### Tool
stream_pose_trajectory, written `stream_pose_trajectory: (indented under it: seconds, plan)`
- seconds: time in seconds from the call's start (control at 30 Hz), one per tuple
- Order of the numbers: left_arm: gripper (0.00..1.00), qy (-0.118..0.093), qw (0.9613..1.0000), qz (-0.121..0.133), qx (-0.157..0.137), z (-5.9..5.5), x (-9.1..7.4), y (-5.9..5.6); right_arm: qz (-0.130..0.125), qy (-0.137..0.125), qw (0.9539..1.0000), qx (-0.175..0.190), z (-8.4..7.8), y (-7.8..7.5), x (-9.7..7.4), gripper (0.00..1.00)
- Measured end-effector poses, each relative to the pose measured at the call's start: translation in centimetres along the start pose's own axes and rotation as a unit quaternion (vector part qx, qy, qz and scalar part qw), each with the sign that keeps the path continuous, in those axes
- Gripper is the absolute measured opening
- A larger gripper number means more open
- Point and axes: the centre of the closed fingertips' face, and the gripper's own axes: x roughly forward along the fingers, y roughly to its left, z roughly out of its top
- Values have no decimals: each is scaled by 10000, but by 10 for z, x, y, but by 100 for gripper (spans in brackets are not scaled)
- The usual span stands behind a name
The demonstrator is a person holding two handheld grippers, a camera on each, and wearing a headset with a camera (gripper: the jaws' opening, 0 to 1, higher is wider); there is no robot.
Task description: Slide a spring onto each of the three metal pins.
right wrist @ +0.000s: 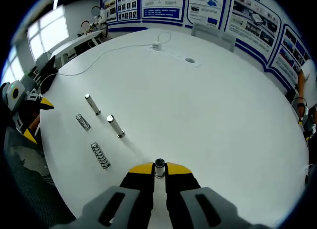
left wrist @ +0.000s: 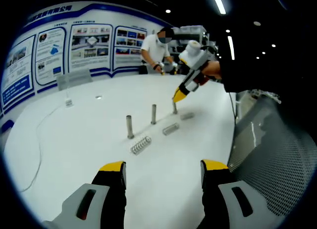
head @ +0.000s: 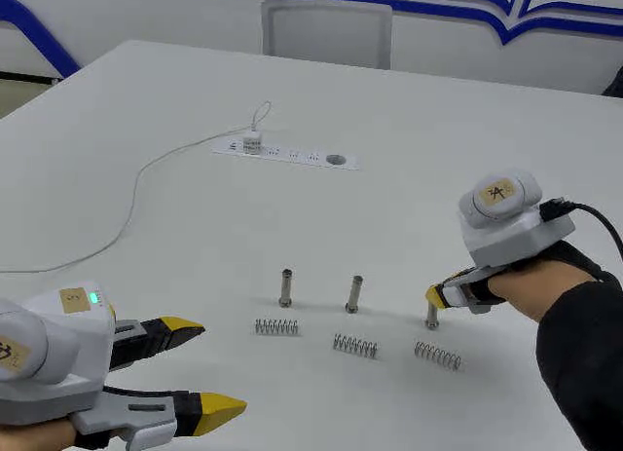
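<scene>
Three upright metal pins stand in a row on the white table: left pin point(head: 285, 286), middle pin point(head: 354, 293), right pin point(head: 431, 317). In front of each lies a spring: left spring point(head: 276, 326), middle spring point(head: 355, 346), right spring point(head: 437, 356). My right gripper point(head: 435, 297) is shut on the right pin point(right wrist: 159, 164), whose top shows between the yellow tips point(right wrist: 159, 169). My left gripper point(head: 202, 366) hovers open and holds nothing at the near left, well short of the left spring point(left wrist: 140, 144); its jaws point(left wrist: 163, 165) point toward the row.
A white power strip point(head: 287, 154) with a plugged adapter and a trailing cable point(head: 136, 183) lies farther back. A grey chair point(head: 326, 30) stands at the table's far edge. A person point(left wrist: 156, 48) stands behind the table in the left gripper view.
</scene>
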Motion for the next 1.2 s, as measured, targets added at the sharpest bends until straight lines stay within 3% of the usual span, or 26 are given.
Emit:
stream_pose_trajectory:
  seconds: [0.53, 0.97, 1.2]
  plan:
    - [62, 18, 10000, -15, 59, 2, 1, -2, 65, -196, 9998, 74, -5, -2, -3, 9]
    - [62, -1, 10000, -39, 90, 4, 2, -3, 66, -291, 9995, -74, -7, -5, -6, 14]
    - [62, -5, 9999, -63, 105, 4, 2, -3, 90, -275, 9994, -187, -16, -3, -13, 15]
